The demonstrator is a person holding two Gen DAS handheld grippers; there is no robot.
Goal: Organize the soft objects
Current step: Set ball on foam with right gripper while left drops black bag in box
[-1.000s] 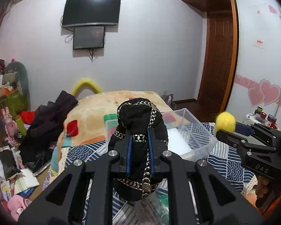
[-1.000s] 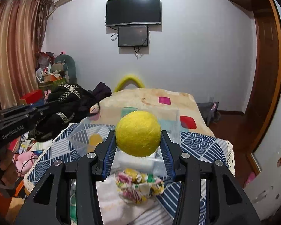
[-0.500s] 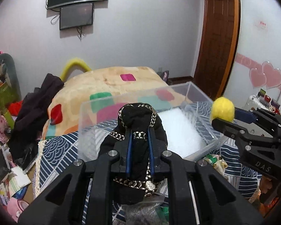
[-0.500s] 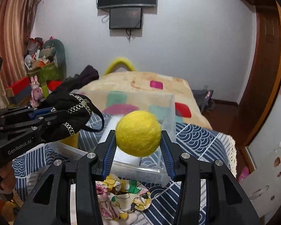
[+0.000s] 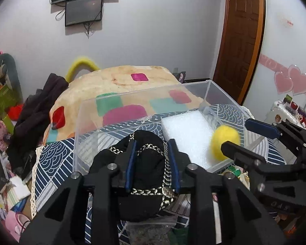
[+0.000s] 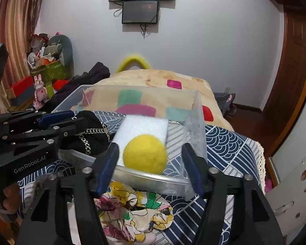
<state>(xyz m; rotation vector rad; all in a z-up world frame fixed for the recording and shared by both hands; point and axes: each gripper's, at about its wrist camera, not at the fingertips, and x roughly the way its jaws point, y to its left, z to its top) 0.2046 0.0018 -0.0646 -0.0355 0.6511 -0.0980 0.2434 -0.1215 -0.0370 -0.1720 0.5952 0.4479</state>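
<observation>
**Ball loose over the bin, black bundle between parted fingers**

Ball (image 6: pixel 144 153) first: the yellow felt one sat blurred between the spread fingers of your right gripper (image 6: pixel 151 159), and neither blue pad (image 6: pixel 108 166) touched it. Your jaws there stood wide apart, with clear gaps on both sides of the ball. It hung over the near end of the clear plastic bin (image 6: pixel 194 122), in front of the white foam block (image 6: pixel 142 127) lying inside. From your left wrist camera the same ball (image 5: pixel 224 141) showed as a smeared yellow blob beside the foam block (image 5: pixel 185 134), within the bin (image 5: pixel 132 94) walls, by the right gripper's (image 5: pixel 253 136) tips.

Your left gripper (image 5: pixel 152 157) had the black fabric piece with gold chain trim (image 5: pixel 146 163) between its fingers. The jaws stood partly apart around it, the blue pads (image 5: pixel 130 165) flanking the bundle on either side; whether they pressed into it, I could not tell. That bundle reached over the near wall of the bin at its left end. From the right camera the left gripper (image 6: pixel 57 124) came in from the left, with the black fabric (image 6: pixel 91 132) bulging past its tips, at the bin's left side.

A floral fabric piece (image 6: pixel 132 208) lay on the blue patterned cloth (image 6: pixel 220 143), just in front of the bin and under your right gripper. Behind the bin rose the bed with its colourful patchwork blanket (image 5: pixel 116 81).
</observation>
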